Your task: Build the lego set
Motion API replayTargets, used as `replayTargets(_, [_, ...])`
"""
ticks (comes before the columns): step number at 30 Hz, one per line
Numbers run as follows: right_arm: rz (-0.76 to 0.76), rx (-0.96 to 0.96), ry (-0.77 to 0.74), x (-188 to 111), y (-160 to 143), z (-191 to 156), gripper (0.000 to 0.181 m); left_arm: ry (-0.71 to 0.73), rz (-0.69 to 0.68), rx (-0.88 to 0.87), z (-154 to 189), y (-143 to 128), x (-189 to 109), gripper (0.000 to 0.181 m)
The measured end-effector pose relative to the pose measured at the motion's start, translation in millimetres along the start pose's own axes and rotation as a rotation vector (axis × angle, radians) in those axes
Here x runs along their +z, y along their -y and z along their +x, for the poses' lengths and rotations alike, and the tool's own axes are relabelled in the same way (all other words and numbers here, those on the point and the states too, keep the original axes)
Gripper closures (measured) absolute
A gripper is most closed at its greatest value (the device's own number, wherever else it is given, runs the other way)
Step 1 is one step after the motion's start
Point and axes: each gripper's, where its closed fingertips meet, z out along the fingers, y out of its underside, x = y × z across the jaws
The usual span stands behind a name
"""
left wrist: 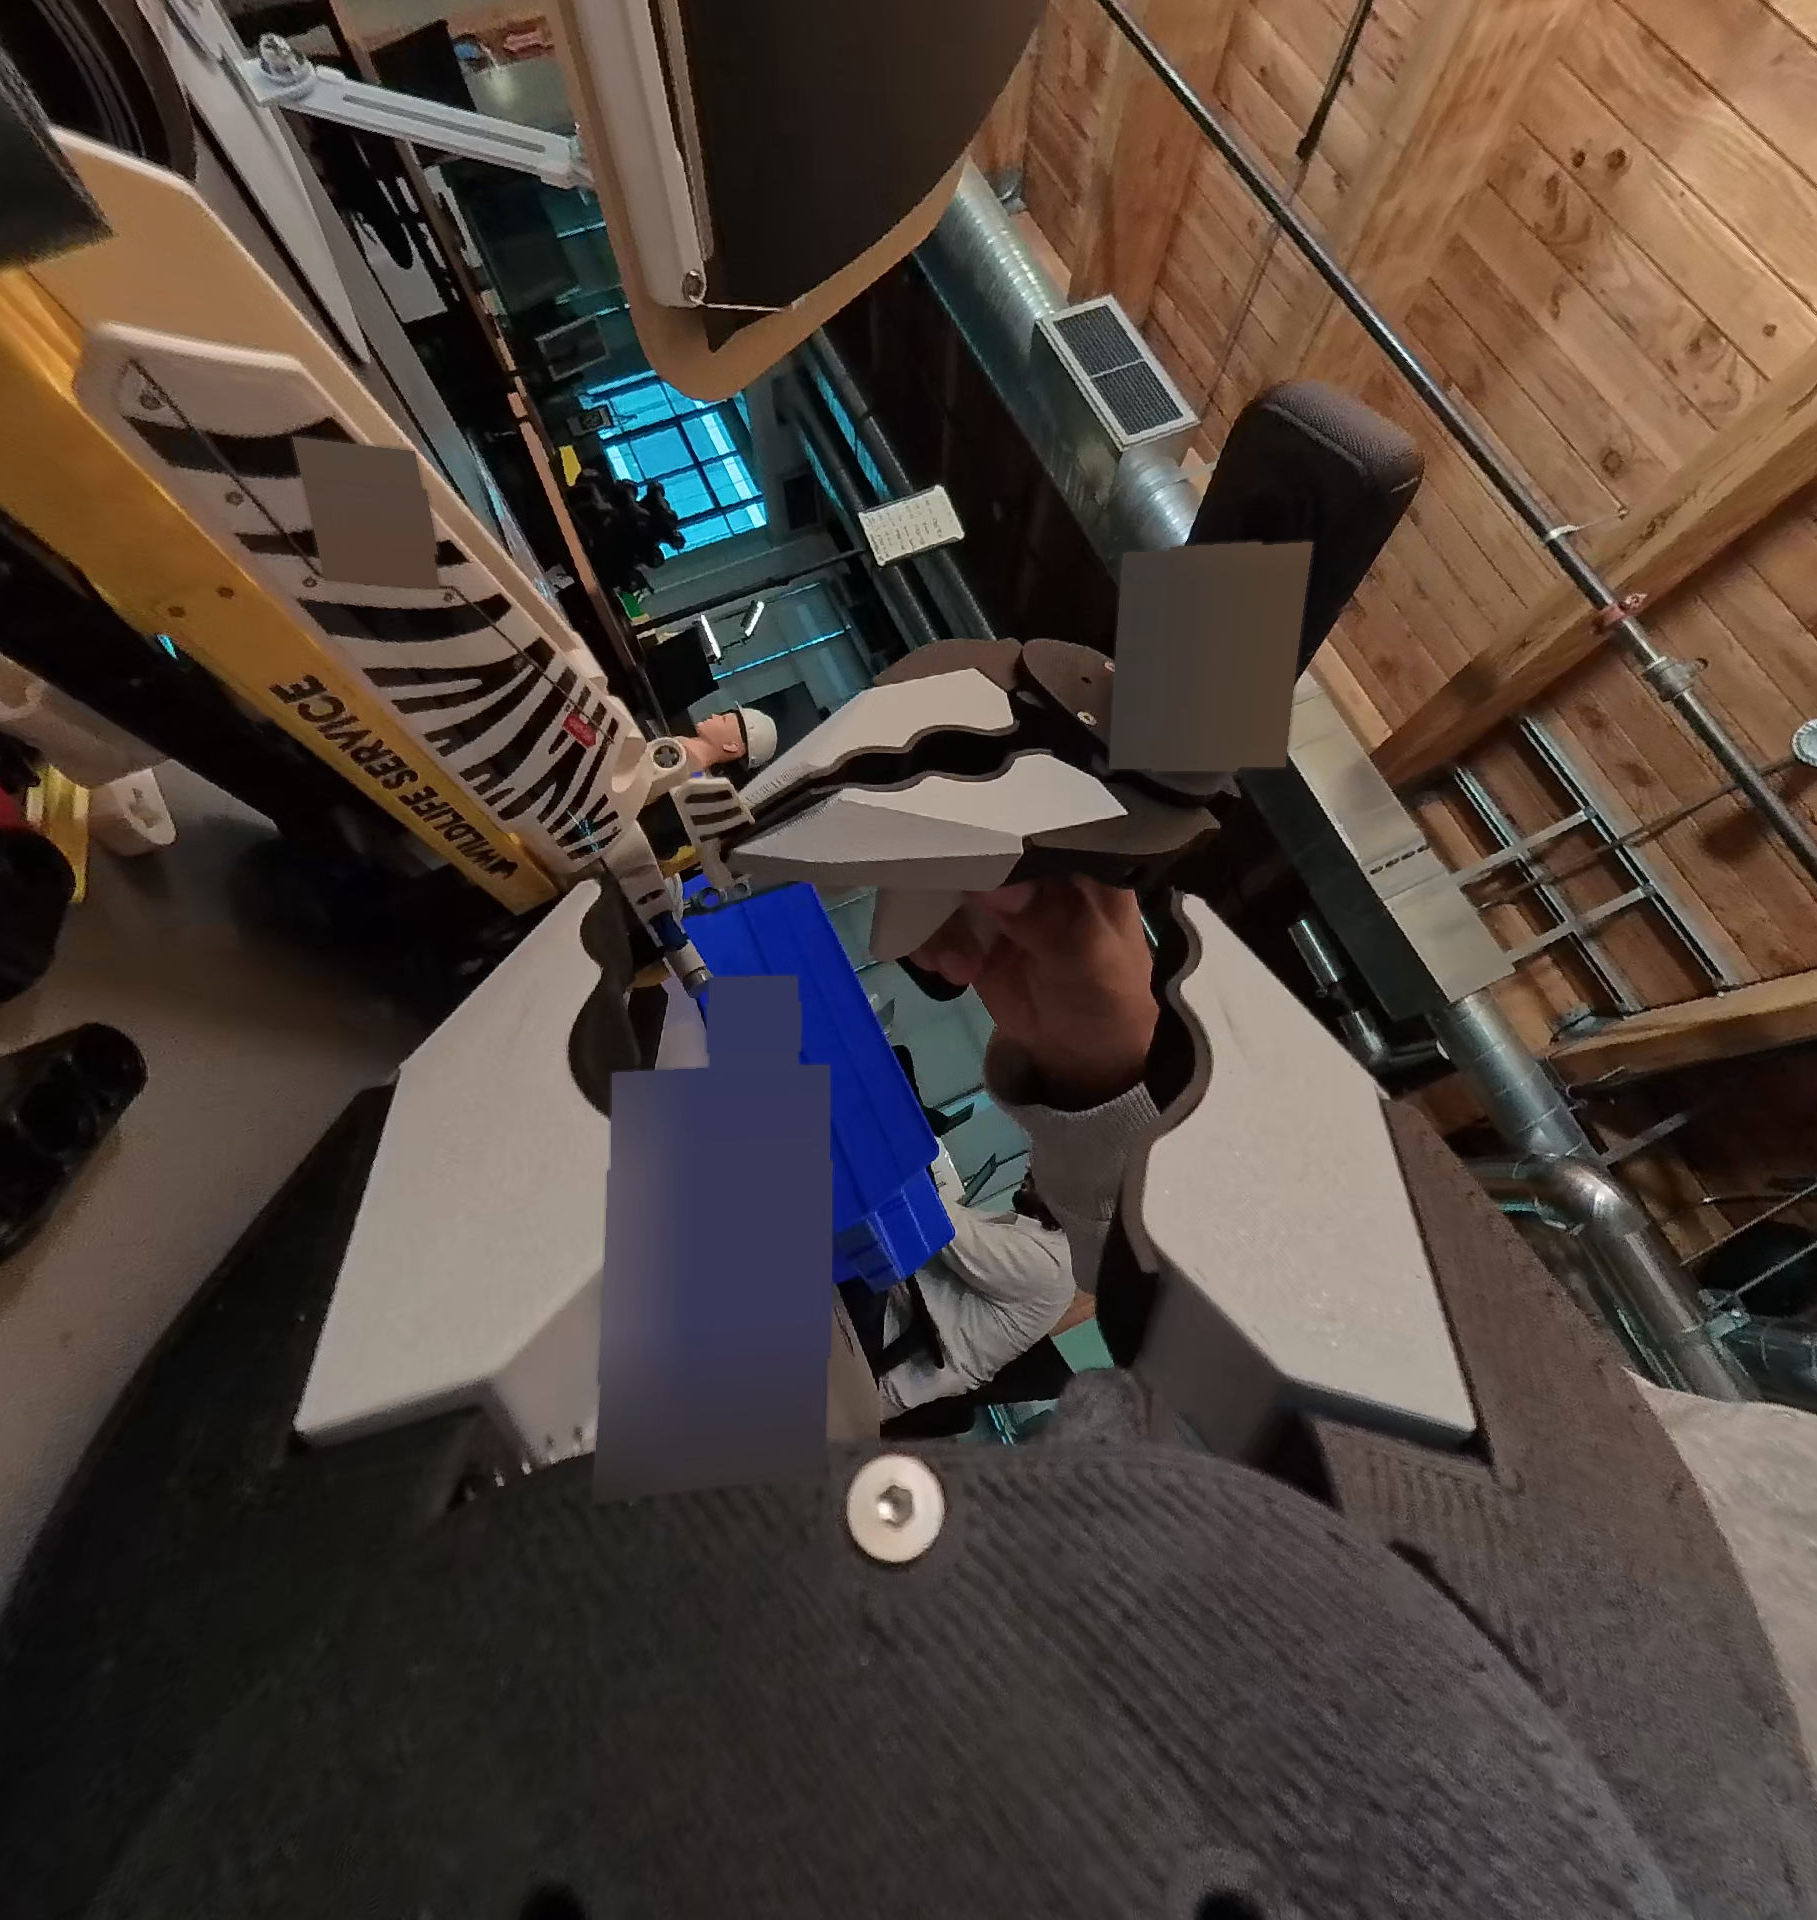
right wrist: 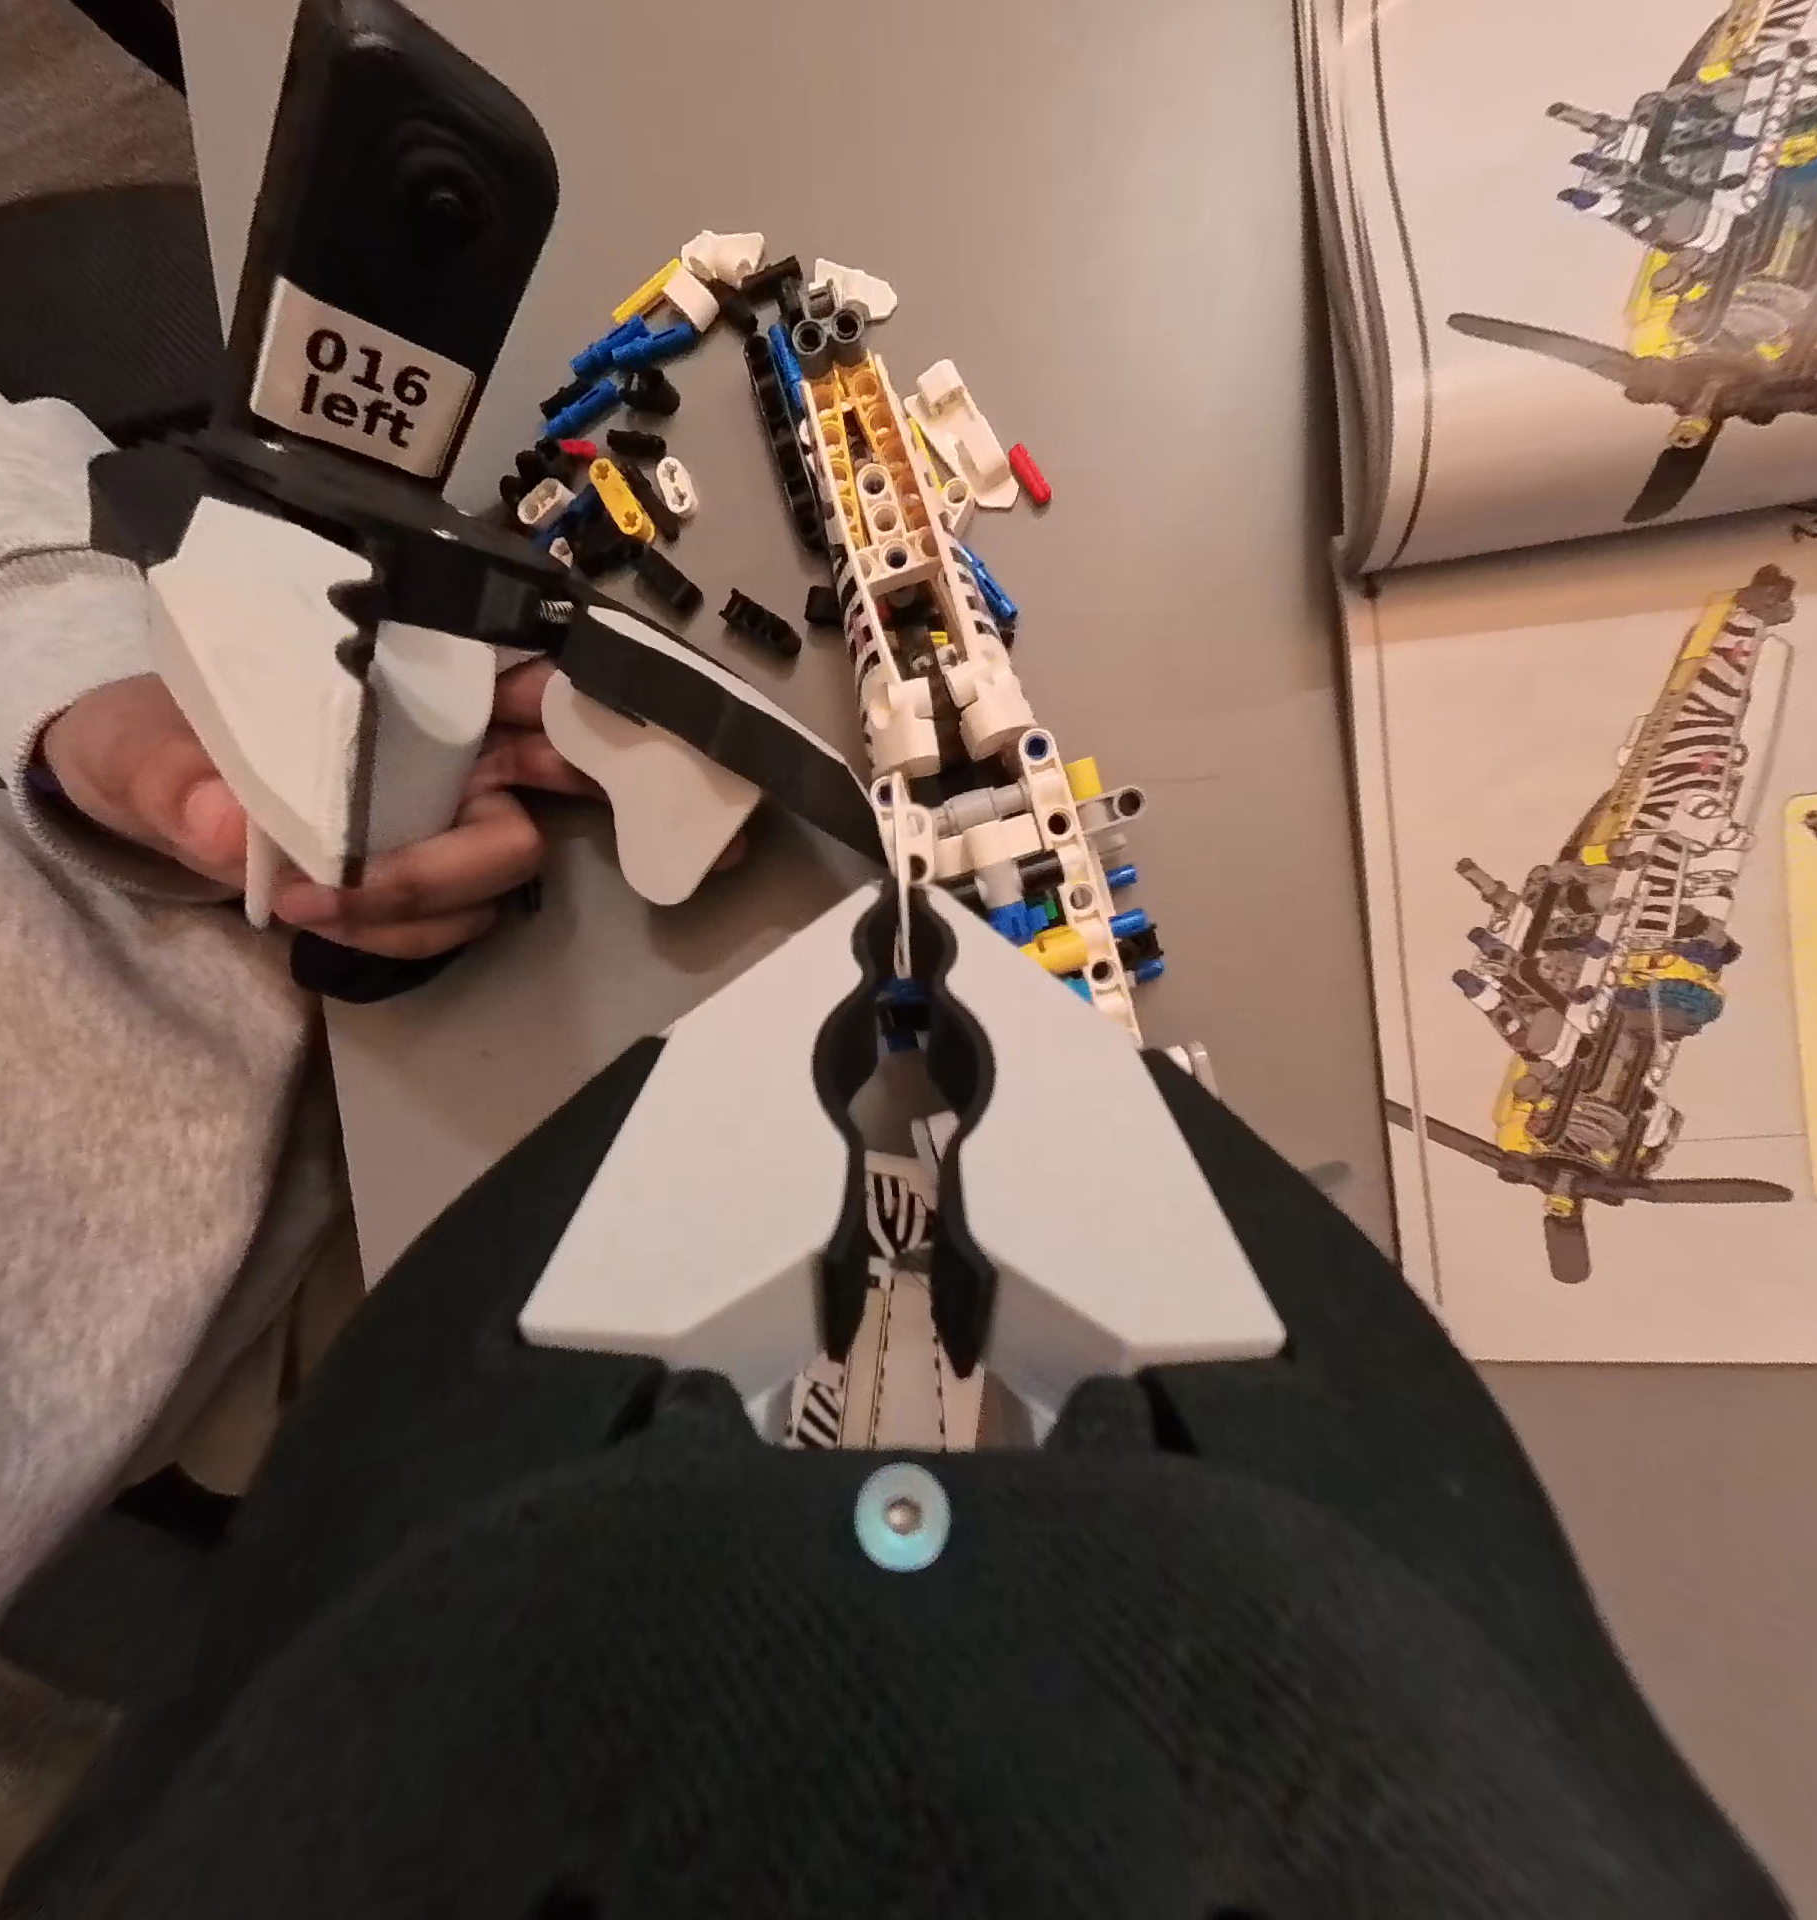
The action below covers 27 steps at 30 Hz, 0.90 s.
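The lego model is a long aircraft body of white, yellow and zebra-striped parts lying on the grey table. It also shows in the left wrist view, running in from the upper left. My right gripper is shut on a small white striped piece at the model's near end. It also shows in the left wrist view. My left gripper is open, its left finger against the model's end. In the right wrist view its tip touches the same end from the left.
A pile of loose blue, black, yellow and white pieces lies left of the model. An open instruction booklet lies on the right. A blue bin and a black tray show in the left wrist view.
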Motion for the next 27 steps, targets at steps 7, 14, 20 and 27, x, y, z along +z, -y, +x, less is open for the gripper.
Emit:
replayTargets(7, [0.039,0.037,0.034,1.3,-1.0,-2.9,0.181,-0.005,0.000,-0.007,0.3,0.4,-0.5,0.081])
replayTargets(14, [0.029,0.063,0.063,2.9,-2.9,-2.9,0.181,0.002,-0.005,-0.007,-0.2,-0.3,0.1,0.078])
replayTargets(20, [0.010,0.071,0.073,2.6,-6.0,-3.3,0.181,-0.001,-0.012,-0.005,1.1,-1.3,0.4,0.079])
replayTargets(27, [-0.134,-0.005,0.023,1.2,-3.1,-3.3,0.181,-0.006,-0.010,0.013,2.8,-1.2,0.4,0.080])
